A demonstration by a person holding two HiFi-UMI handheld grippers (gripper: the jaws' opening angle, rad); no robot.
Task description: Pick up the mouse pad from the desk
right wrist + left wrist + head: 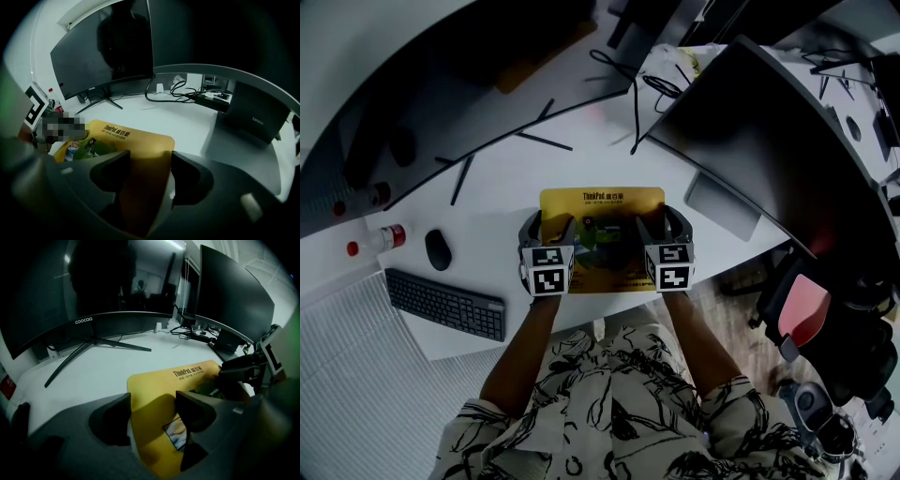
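In the head view, your left gripper [548,228] and right gripper [662,225] cover the 2 near corners of the mouse pad [602,208], so you cannot see that edge. The small print under its logo is too small to read. In both gripper views, the jaw bodies hide the pad's near part.

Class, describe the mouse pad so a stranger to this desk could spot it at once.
Find the white desk. Near its front edge, right of the black keyboard and mouse, lies the mouse pad. Unlike them, it is flat and yellow, with ThinkPad printed on it.
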